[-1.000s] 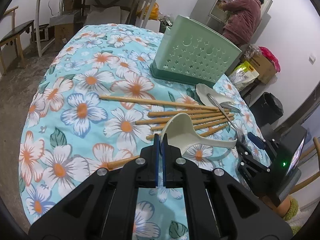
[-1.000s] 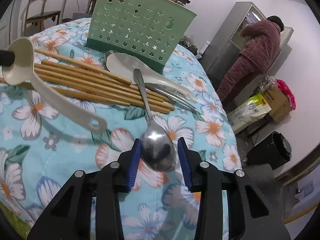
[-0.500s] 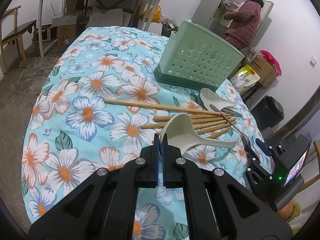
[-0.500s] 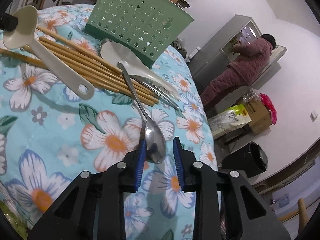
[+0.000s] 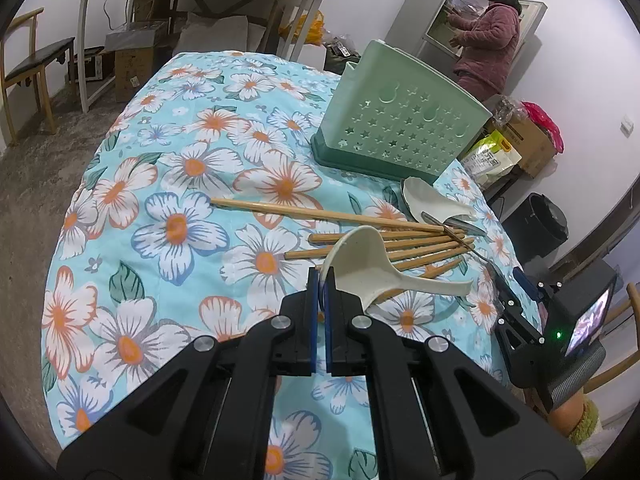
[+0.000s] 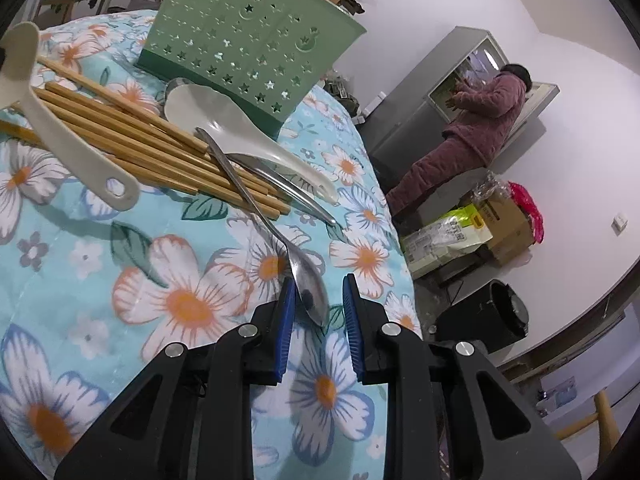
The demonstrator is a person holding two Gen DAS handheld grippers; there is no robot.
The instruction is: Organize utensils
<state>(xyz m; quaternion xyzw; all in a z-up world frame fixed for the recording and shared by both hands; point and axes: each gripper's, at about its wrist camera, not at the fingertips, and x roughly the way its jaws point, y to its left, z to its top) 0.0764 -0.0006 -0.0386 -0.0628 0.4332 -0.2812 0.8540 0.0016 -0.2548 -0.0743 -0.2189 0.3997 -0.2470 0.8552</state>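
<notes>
We're holding the left gripper (image 5: 320, 280) w/ its blue pads pressed together, pinching the rim of the cream spoon (image 5: 372, 264). The spoon's bowl is sitting right at the tips & its handle is pointing off to the right, resting over the chopsticks (image 5: 400, 240).

We're holding the right gripper (image 6: 318, 296) w/ its pads a little apart. The bowl of the metal spoon (image 6: 310, 292) is lying between them. The left pad is right at the spoon's edge; the right pad is standing clear w/ a gap. We can't tell if the left pad is really touching. The spoon's thin handle is running up & away, over the chopsticks. Just past them the big white spoon (image 6: 224, 120) is lying, w/ a second metal handle (image 6: 296, 192) under it.

Further ahead of both grippers the green holder (image 6: 248, 36) w/ star holes is standing upright. Everything is sitting on the flowery blue cloth (image 5: 168, 184) over the table.

Far behind, a person in a pink padded coat (image 6: 484, 120) is standing at a grey cabinet. Bags & a cardboard box (image 6: 508, 224) are sitting on the floor, near a black bin (image 6: 496, 316).
</notes>
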